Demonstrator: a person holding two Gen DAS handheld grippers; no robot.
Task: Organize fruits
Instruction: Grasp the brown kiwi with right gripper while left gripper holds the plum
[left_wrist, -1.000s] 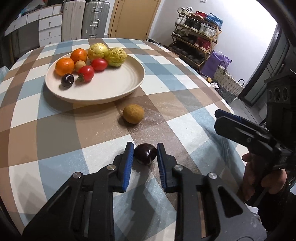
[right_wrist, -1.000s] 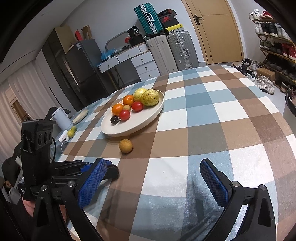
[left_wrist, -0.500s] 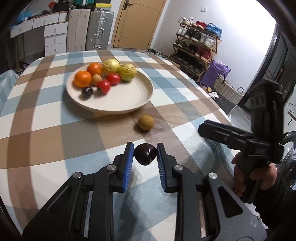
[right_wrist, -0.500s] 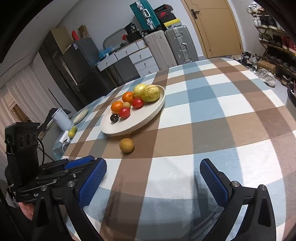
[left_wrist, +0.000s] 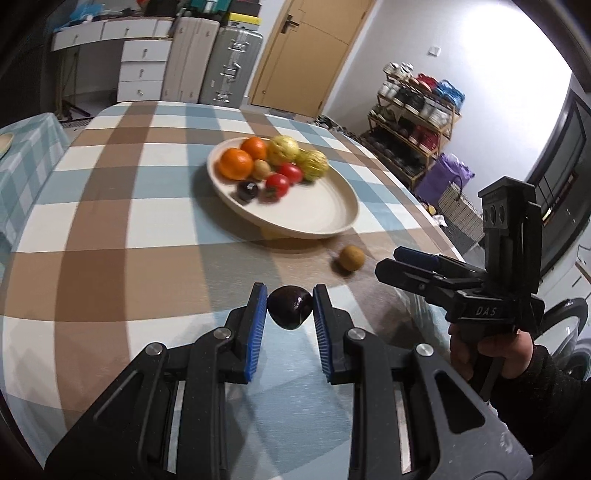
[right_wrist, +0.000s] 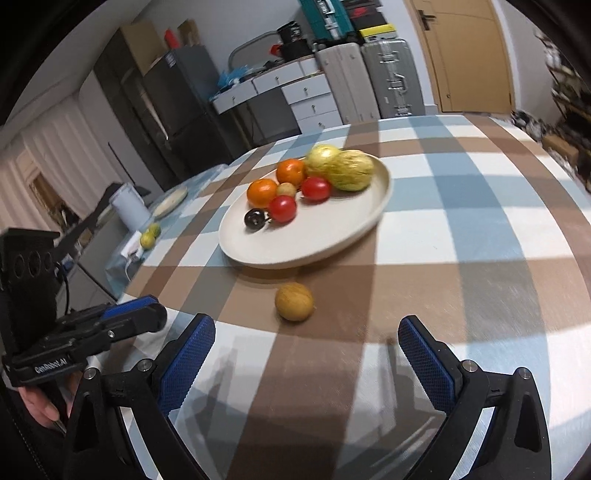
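Blurred by motion, the fruit heaped at the far side of the cream plate (left_wrist: 343, 218) is hard to tell apart: two oranges (left_wrist: 235, 163), two red tomatoes (left_wrist: 277, 183), two yellow-green lumpy fruits (left_wrist: 312, 164), a small tan one and a dark one. The plate stands near the middle of the checked bench (left_wrist: 110, 206). A person's right hand (left_wrist: 491, 354), its dark sleeve cut off by the picture's edge, grips the handle of the right tool (right_wrist: 303, 350), whose blue pads stand wide with nothing between them, aimed down at a round tan fruit (right_wrist: 294, 301) lying on the cloth just before the plate's near rim. The left tool (left_wrist: 289, 310) is clamped on a dark plum (left_wrist: 289, 307), held clear above the bench near its near edge; its narrower tip points down and to the right, long axis slanted. From the right wrist view the plum is hidden behind the left tool's fingers.
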